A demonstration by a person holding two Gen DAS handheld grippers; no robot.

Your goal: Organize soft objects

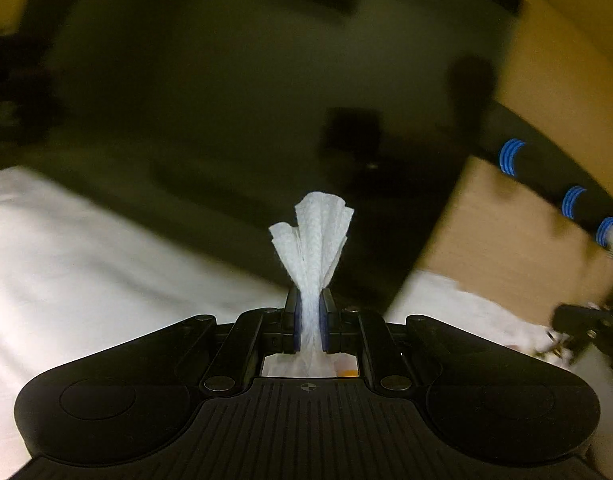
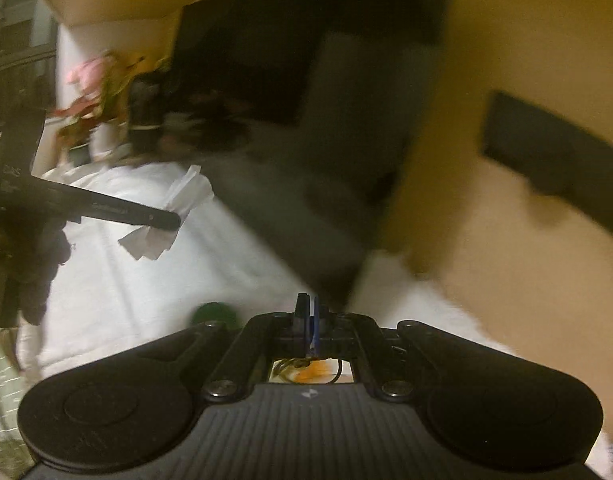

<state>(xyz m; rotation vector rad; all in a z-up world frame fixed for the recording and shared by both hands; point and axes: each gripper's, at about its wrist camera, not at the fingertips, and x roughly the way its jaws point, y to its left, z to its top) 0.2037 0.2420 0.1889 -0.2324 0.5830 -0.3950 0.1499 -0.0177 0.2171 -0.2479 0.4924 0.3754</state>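
Observation:
My left gripper (image 1: 310, 304) is shut on a white paper tissue (image 1: 312, 240), which fans out upward past the fingertips and hangs down behind them. It is held in the air above a white cloth-covered surface (image 1: 66, 248). In the right wrist view the left gripper (image 2: 174, 220) shows at the left, with the tissue (image 2: 186, 192) sticking out on both sides of its fingers. My right gripper (image 2: 308, 312) is shut with nothing between its fingers, raised above the same white surface (image 2: 186, 272).
Both views are blurred by motion. A cardboard box (image 1: 506, 232) stands at the right, also in the right wrist view (image 2: 506, 220). A dark panel (image 2: 290, 60) stands behind. Flowers (image 2: 94, 96) stand far left. A green round object (image 2: 214, 314) lies near my right gripper.

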